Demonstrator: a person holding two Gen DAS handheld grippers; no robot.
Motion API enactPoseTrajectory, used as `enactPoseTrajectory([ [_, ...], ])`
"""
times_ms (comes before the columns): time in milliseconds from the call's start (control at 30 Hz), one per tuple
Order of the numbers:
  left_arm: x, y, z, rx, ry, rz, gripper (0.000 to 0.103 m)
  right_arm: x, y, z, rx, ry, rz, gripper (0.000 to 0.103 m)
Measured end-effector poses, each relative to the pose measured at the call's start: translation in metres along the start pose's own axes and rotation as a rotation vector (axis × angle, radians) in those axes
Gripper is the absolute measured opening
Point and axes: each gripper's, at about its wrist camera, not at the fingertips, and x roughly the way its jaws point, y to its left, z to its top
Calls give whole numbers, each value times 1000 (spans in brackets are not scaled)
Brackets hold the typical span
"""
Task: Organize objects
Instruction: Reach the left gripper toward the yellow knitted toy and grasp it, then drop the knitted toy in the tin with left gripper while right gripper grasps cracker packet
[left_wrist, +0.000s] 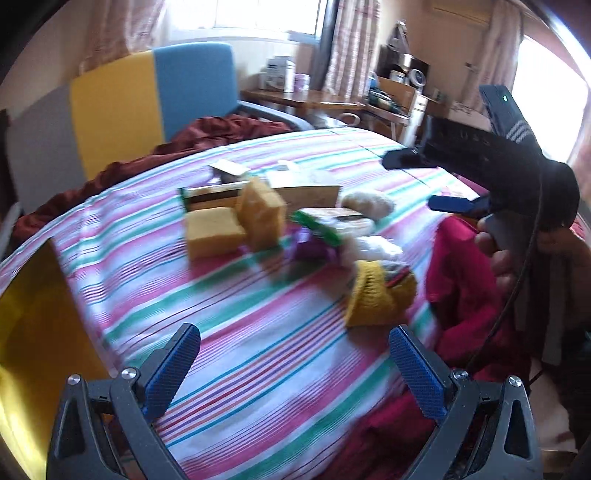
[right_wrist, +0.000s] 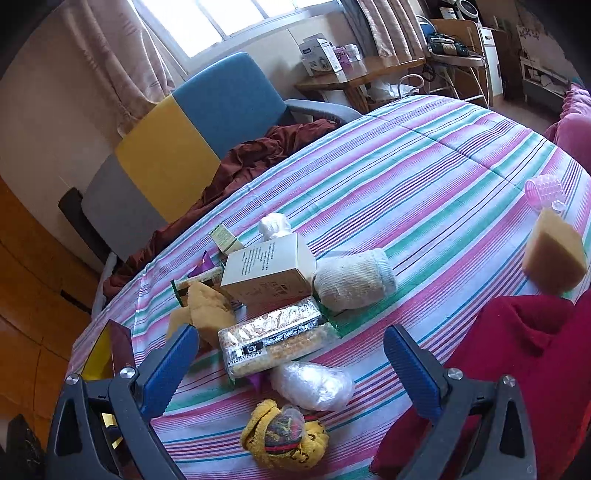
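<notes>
Both tools are held spread wide w/ nothing between the fingers: the left gripper (left_wrist: 291, 354) at the bottom of its own view, the right gripper (right_wrist: 291, 356) likewise; in the left wrist view the right one is also seen at upper right, held by a hand (left_wrist: 498, 254).

Little looks sorted yet, judged by the layout. A loose pile is still heaped at frame centre on the striped bedspread (right_wrist: 424, 173): a white box (right_wrist: 269, 273), a rolled sock (right_wrist: 351, 282), a foil snack pack (right_wrist: 273, 339), a clear plastic bag (right_wrist: 314, 384), a yellow knit item (right_wrist: 284, 439) near bottom centre, and sponges (left_wrist: 214, 232). 1 sponge (right_wrist: 554, 254) and a pink roller (right_wrist: 539, 192) lie well apart at the right edge. A red garment (right_wrist: 517, 350) is bunched at lower right. No container for sorting can be made out, so most of the job appears left.

Room: a bed, w/ a blue/yellow/grey headboard (right_wrist: 192, 122) at upper left, curtained window at top, cluttered desk (right_wrist: 354, 74) at upper right. Left view is motion-blurred.
</notes>
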Motion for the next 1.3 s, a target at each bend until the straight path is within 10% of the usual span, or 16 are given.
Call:
enactPoseTrajectory([
  [533,99,-40,26,17,149,-271,103,-7,-16,2,73,-18,153,102],
  [600,106,-36,25,-16,169,-317,98,-6,-17,2,80,-17,153,102],
  [667,111,-35,22,-43,197,-351,71,-4,-18,3,92,-11,153,102],
  [833,104,-21,18,-92,193,-368,56,1,-15,3,87,19,138,102],
  [1300,39,37,-40,-118,95,-67,56,41,4,-1,43,223,-38,102],
])
